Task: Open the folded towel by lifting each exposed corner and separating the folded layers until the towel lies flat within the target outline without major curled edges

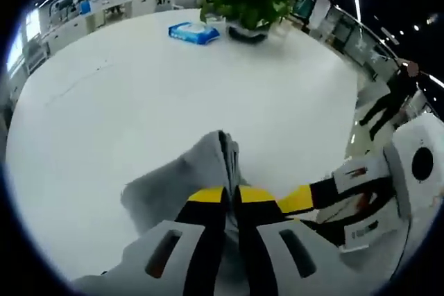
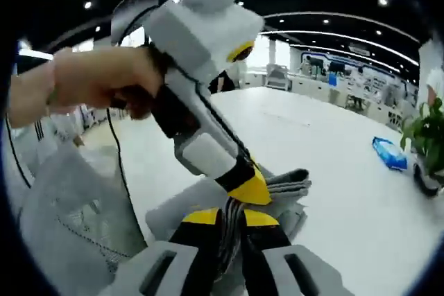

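A grey towel (image 1: 191, 178) is bunched up on the white table (image 1: 173, 88), its folded layers standing between my jaws. My left gripper (image 1: 231, 202) is shut on the towel's layered edge. In the right gripper view the same towel (image 2: 281, 188) shows its stacked edges, and my right gripper (image 2: 232, 230) is shut on them. My left gripper (image 2: 243, 181) comes in there from the upper left, held by a hand (image 2: 97, 77), and pinches the towel just above my right jaws. My right gripper (image 1: 361, 195) enters the left gripper view from the right, next to the towel.
A potted plant (image 1: 250, 1) and a blue wipes pack (image 1: 194, 31) stand at the table's far side; both also appear as the plant (image 2: 430, 136) and pack (image 2: 390, 154) at the right. A person (image 1: 392, 95) stands beyond the table edge. Desks line the background.
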### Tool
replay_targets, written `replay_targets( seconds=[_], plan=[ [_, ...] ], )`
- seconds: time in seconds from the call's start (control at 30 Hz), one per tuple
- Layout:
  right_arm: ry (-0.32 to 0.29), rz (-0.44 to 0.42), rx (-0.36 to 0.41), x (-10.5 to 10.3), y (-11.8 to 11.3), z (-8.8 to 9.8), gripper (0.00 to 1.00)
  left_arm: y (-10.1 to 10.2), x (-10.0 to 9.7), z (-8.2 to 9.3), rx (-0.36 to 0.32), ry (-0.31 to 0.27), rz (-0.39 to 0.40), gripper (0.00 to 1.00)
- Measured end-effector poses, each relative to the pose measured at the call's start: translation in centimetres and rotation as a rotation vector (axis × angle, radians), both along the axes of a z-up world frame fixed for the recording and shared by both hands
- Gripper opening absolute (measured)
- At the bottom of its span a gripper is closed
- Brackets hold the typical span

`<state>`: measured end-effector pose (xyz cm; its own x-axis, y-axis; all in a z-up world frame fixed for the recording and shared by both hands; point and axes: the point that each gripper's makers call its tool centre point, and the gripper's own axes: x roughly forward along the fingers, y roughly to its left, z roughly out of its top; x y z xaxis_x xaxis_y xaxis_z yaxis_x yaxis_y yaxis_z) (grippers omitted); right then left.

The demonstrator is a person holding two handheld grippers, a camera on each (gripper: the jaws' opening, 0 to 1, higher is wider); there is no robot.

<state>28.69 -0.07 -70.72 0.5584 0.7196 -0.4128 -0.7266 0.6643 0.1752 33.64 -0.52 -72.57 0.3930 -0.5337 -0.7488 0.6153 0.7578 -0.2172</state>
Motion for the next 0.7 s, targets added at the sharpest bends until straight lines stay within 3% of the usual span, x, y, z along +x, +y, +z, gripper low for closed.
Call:
replay_targets(
  seconds=[0.07,0.13,0.2,0.27,0.3,0.37,0.43,0.53,0.6,0.7],
  plan=[
    [0.007,-0.034,0.083,0.3,-0.5,1.3,0.07,1.2,0.3,0.6,-0.016,-0.004,0.036,0.04],
    [-0.043,-0.083,0.179,1.0,-1.3,3.4,0.07,2.1,0.4,1.0,-0.021,0.004,0.062,0.04],
    [-0.07,-0.153,0.199,1.9,-2.4,4.1,0.07,3.2,0.6,1.5,-0.022,-0.004,0.092,0.04],
    [-0.063,-0.215,0.048,2.5,-4.0,1.7,0.04,4.0,0.7,2.1,-0.027,-0.023,0.12,0.04],
    [-0.035,-0.207,-0.039,2.4,-4.4,-0.1,0.0,4.3,0.7,2.3,-0.027,-0.031,0.125,0.04],
    [0.045,-0.203,-0.117,2.1,-4.6,-2.6,0.0,4.7,0.8,2.8,-0.029,-0.05,0.137,0.04],
    [0.102,-0.132,-0.119,1.4,-2.9,-4.0,0.0,5.0,0.9,2.9,-0.028,-0.062,0.143,0.04],
    [0.097,-0.06,-0.177,1.0,-1.5,-5.4,0.0,5.3,0.9,3.0,-0.029,-0.067,0.152,0.04],
    [0.142,0.019,-0.222,-0.4,-0.3,-6.9,0.0,5.3,0.8,3.0,-0.034,-0.068,0.154,0.04],
    [0.116,0.106,-0.317,-1.3,0.3,-8.7,0.0,5.4,0.8,3.2,-0.04,-0.071,0.159,0.04]
  ],
)
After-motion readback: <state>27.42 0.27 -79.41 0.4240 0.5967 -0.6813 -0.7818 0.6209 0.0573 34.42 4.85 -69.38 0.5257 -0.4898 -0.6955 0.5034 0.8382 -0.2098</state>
